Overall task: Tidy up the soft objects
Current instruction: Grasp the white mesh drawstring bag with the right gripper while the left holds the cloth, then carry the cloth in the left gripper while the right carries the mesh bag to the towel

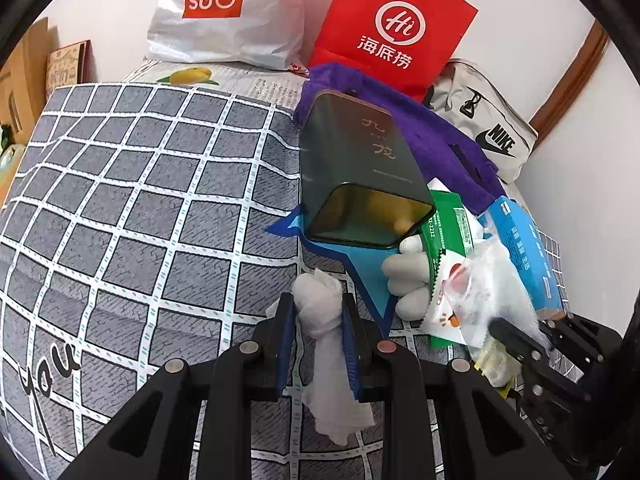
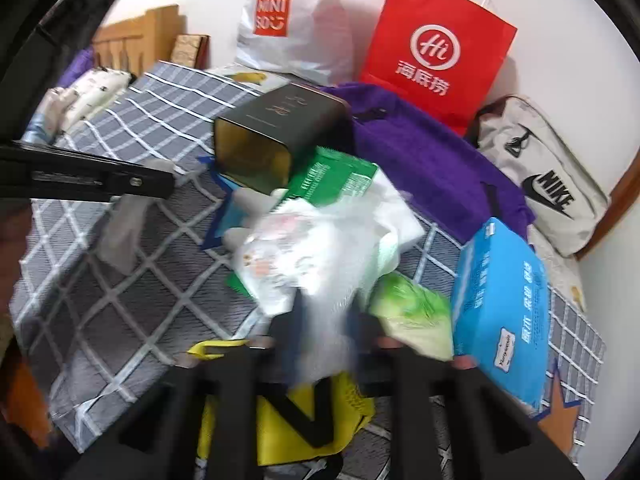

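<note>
My left gripper [image 1: 318, 306] is shut on a crumpled white tissue [image 1: 324, 344] that hangs down above the grey checked bed cover [image 1: 140, 200]. My right gripper [image 2: 326, 324] is shut on a clear plastic bag [image 2: 320, 248] with white printed packets inside, lifted over the pile; the view is blurred. The same bag [image 1: 492, 292] and the right gripper [image 1: 532, 344] show at the right of the left wrist view. A dark green tin [image 1: 356, 168] lies on its side, open end toward me. Next to it lie a green packet [image 2: 332, 180] and a blue tissue pack [image 2: 504, 300].
A purple towel [image 2: 432, 160] lies behind the tin. A white Miniso bag [image 1: 224, 12], a red paper bag [image 1: 392, 28] and a grey Nike bag [image 1: 488, 128] stand against the wall. A yellow bag [image 2: 288, 428] and a light green packet [image 2: 412, 312] lie near my right gripper.
</note>
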The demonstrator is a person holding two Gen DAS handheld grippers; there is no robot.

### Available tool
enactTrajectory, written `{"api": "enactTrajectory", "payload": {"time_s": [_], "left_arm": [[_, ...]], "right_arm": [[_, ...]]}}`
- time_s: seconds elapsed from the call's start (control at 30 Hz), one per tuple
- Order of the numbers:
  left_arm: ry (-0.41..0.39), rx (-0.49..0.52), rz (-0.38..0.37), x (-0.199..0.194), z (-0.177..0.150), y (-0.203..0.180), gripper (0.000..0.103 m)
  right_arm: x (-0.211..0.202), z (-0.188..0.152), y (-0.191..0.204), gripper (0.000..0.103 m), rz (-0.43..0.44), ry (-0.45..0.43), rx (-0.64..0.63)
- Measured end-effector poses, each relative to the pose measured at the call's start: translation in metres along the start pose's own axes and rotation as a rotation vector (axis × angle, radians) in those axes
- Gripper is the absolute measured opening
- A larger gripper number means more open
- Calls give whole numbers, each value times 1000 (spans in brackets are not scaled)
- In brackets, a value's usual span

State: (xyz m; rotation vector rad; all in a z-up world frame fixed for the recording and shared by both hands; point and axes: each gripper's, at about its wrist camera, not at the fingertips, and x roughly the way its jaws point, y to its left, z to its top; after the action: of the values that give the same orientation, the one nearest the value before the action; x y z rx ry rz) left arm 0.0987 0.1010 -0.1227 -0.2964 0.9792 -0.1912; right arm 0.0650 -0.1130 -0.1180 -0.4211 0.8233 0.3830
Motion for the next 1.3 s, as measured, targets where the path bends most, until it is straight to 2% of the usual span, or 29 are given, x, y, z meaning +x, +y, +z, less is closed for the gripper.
{"api": "enactTrajectory", "payload": {"time_s": [0.13,0.3,0.57,0.97,1.3], "left_arm": [[3,19,5,0,-1,-7,22],[-10,30,0,-5,-1,-12,22],[-23,74,1,-15,5,-34,22],[-52,118,-3,-31,30,-63,22],[-52,135,23,-24,61,-74,22]], "right_arm": [[-15,-5,-12,10,-23,-24,32],[-30,-11,-38,10,10,-48,138],[-46,-12,-60,10,32,-77,206],[-64,6,-87,10,66,-126,250],[-53,30,-122,10,34,-121,289]]}}
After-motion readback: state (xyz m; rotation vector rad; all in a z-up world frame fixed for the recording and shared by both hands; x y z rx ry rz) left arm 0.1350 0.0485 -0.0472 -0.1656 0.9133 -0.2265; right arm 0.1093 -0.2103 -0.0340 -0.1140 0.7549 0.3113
